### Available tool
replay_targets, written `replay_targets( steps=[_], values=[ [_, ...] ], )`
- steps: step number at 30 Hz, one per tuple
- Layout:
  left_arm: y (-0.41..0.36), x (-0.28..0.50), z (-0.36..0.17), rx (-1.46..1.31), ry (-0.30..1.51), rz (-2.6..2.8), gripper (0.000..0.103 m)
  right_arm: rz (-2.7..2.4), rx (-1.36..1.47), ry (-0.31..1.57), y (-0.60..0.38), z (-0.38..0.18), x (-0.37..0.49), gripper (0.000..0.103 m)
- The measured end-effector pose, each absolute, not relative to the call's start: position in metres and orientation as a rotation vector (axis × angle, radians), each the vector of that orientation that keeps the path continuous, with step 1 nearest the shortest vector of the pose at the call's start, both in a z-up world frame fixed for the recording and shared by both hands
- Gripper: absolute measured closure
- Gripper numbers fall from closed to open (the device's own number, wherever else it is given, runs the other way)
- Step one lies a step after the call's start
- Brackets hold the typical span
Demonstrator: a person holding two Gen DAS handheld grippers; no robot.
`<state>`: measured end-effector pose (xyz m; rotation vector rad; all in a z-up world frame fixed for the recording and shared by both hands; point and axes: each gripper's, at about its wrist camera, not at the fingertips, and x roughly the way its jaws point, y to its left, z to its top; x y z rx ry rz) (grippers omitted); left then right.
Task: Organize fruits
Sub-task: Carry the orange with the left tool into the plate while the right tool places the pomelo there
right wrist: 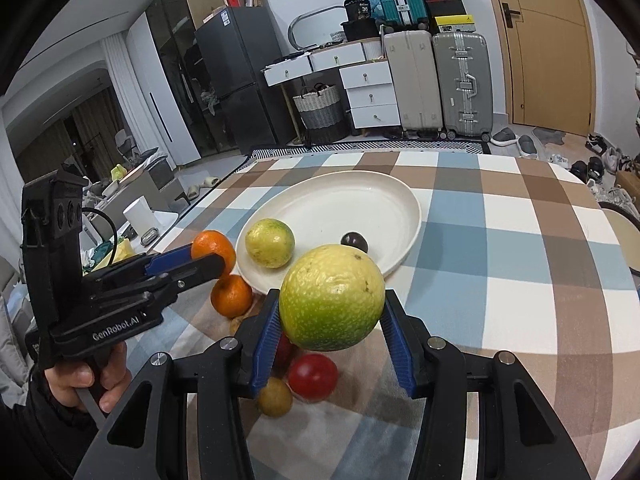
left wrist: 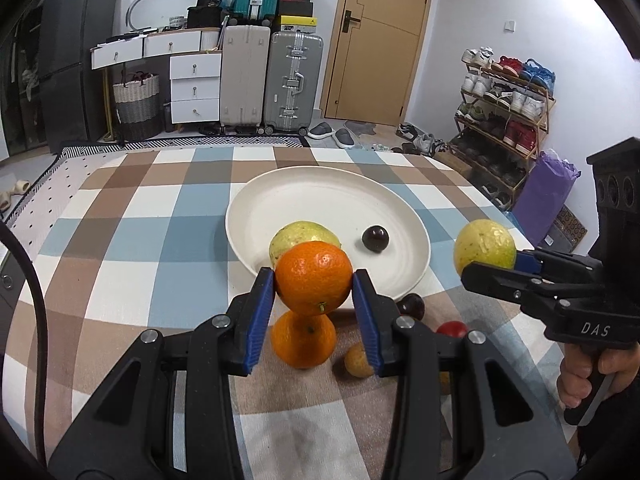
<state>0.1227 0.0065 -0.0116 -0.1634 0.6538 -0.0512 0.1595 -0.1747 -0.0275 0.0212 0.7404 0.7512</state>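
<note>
My left gripper [left wrist: 314, 280] is shut on an orange [left wrist: 314, 278] and holds it above the table at the near rim of the white plate [left wrist: 320, 184]. My right gripper [right wrist: 332, 320] is shut on a yellow-green citrus [right wrist: 332, 296], held above the table right of the plate [right wrist: 384, 196]. On the plate lie another yellow-green citrus [right wrist: 270, 248] and a dark plum [right wrist: 355, 241]. A second orange [left wrist: 303, 340], a small brown fruit [left wrist: 357, 358], a red fruit [right wrist: 313, 376] and a dark plum [left wrist: 412, 306] lie on the cloth below the grippers.
The table has a checked brown, blue and white cloth [left wrist: 160, 232]. Suitcases [left wrist: 294, 80], drawers [left wrist: 195, 88] and a shoe rack [left wrist: 504, 120] stand in the room beyond the far edge.
</note>
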Motion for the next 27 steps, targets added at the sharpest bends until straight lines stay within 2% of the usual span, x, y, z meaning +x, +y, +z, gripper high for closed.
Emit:
replay_targets(
  steps=[27],
  values=[
    [0.008,0.175,-0.026,-0.144,0.706,-0.073,0.066,0.731,0.026,0.789,-0.134,-0.049,0.204,0.053]
  ],
)
